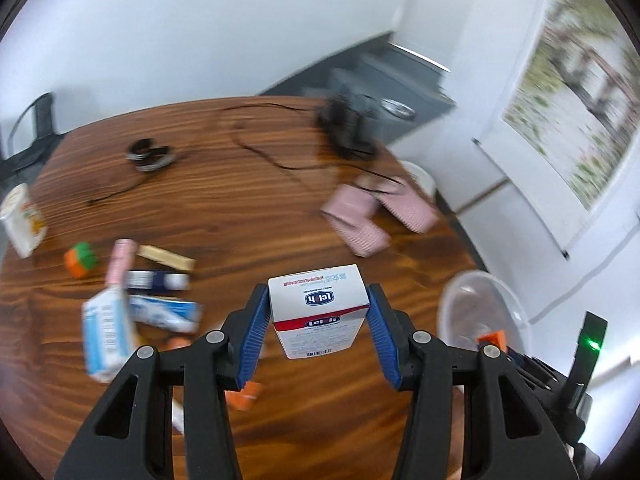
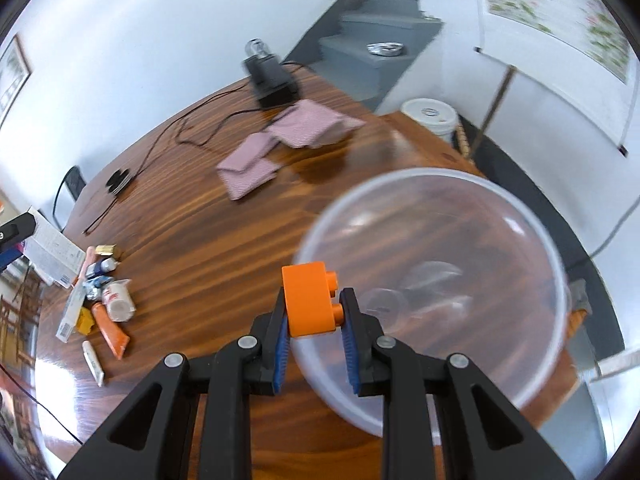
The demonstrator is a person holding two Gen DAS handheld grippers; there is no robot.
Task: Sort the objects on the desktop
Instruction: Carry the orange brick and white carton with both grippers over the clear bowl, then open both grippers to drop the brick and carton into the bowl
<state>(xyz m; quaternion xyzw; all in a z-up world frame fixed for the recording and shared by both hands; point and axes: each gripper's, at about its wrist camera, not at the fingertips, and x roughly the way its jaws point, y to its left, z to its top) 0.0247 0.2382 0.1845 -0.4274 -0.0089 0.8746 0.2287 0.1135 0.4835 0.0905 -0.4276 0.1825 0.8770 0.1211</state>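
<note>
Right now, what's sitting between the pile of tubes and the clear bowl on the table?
Nothing: in the right wrist view, bare wooden table separates the pile of tubes from the clear bowl.

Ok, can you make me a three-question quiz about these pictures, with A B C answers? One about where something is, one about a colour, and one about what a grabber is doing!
1. Where is the clear round plastic bowl?
A. on the brown wooden table
B. on the grey stairs
C. on the floor

2. What colour is the plastic building block in the right gripper?
A. green
B. orange
C. pink

3. What is the left gripper doing?
A. hanging empty
B. squeezing a tube
C. holding a white cardboard box with a red stripe

Answers: 1 A, the bowl sits at the table's edge near the right gripper. 2 B, the block between the blue pads is bright orange. 3 C, the box sits upright between its two blue pads.
</note>
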